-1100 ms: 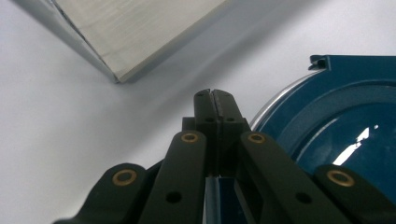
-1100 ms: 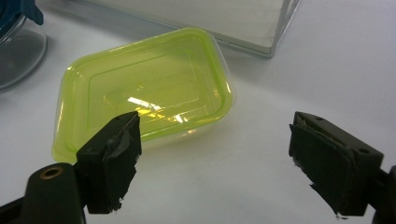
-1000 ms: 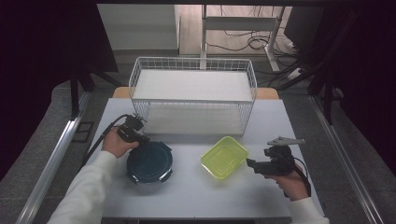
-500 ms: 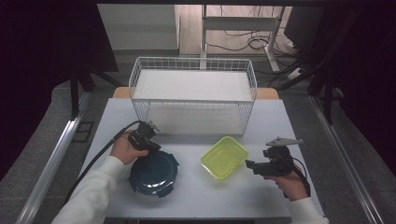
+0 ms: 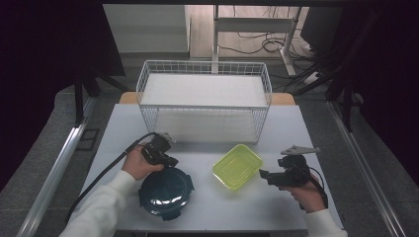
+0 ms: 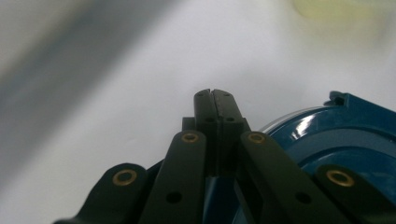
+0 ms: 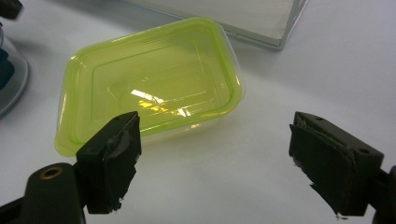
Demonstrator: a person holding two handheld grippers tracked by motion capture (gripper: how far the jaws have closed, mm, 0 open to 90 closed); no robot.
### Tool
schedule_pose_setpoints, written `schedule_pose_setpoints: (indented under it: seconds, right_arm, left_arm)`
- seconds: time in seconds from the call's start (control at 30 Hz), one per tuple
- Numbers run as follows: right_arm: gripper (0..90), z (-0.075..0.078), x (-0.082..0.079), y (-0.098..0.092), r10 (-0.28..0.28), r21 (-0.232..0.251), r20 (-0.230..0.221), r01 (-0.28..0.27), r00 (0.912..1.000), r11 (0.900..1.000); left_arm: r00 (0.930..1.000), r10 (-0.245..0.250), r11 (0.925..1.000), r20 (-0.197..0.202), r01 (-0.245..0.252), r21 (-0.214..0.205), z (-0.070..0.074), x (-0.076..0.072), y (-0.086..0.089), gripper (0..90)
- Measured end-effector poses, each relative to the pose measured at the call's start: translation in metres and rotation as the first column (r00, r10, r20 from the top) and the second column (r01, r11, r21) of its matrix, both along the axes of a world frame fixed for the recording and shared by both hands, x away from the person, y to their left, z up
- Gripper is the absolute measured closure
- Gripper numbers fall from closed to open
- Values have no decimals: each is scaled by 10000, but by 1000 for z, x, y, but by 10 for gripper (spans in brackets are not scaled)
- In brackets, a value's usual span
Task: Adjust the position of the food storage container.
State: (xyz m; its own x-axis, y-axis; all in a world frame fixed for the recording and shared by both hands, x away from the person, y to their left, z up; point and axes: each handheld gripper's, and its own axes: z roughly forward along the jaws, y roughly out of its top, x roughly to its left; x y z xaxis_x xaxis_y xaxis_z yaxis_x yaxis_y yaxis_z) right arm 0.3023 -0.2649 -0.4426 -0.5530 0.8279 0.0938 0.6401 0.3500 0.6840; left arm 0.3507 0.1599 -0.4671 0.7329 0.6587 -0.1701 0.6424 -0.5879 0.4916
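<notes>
A round dark blue lidded container sits at the near left of the white table. My left gripper hovers at its far rim. In the left gripper view the two black jaws are pressed flat together, nothing between the tips, with the blue lid just right of and below them. A yellow-green rectangular container lies open side up near the middle. My right gripper points at it from the right with its jaws wide open; in the right gripper view the yellow-green container lies just beyond the pads.
A white wire basket with a white floor stands across the back of the table; its corner is close behind the yellow-green container. A black cable trails from the left gripper off the table's left side.
My left gripper has moved right and toward the near edge. The blue container has shifted the same way, nearer the table's front. The right gripper and the yellow-green container have stayed put.
</notes>
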Motion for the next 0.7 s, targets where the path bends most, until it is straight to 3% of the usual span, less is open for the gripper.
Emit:
schedule_pose_setpoints:
  seconds: [0.07, 0.17, 0.2, 0.27, 0.3, 0.4, 0.53, 0.63, 0.7]
  right_arm:
    - [169, 1, -1, -1, -40, 27, 17, 40, 10000, 10000]
    - [169, 3, -2, -1, -37, 52, 120, 37, 9999, 10000]
    - [169, 4, -3, -1, -41, 44, 146, 41, 9999, 10000]
    - [168, 4, -3, -1, -39, 46, 168, 38, 9999, 10000]
    - [169, 4, -4, 0, -31, 44, 180, 30, 9998, 10000]
    - [169, 4, -4, 1, -56, 24, 166, 56, 9998, 10000]
    - [169, 4, -4, 4, -127, -8, 104, 127, 9999, 9999]
    - [169, 4, -4, 7, -99, -35, 132, 99, 9999, 9999]
    - [169, 4, -5, 10, -89, -68, 186, 90, 9998, 9999]
  left_arm:
    - [9984, 505, 9987, 266, -503, -94, 13, -4, 16, 900]
    - [9889, 1311, 9914, 700, -1307, -102, 29, -20, 47, 900]
    - [9840, 1581, 9874, 827, -1581, -57, 32, -28, 56, 900]
    - [9804, 1749, 9842, 902, -1766, 110, 33, -35, 65, 900]
    - [9744, 2121, 9758, 742, -2153, 371, 29, -52, 80, 900]
    - [9639, 2629, 9626, 427, -2651, 564, 17, -76, 97, 900]
    - [9463, 3208, 9470, -401, -3197, 306, -7, -107, 111, 900]
    - [9411, 3269, 9448, -863, -3274, 93, -22, -121, 104, 900]
    - [9479, 2973, 9542, -1145, -2992, 0, -28, -127, 96, 900]
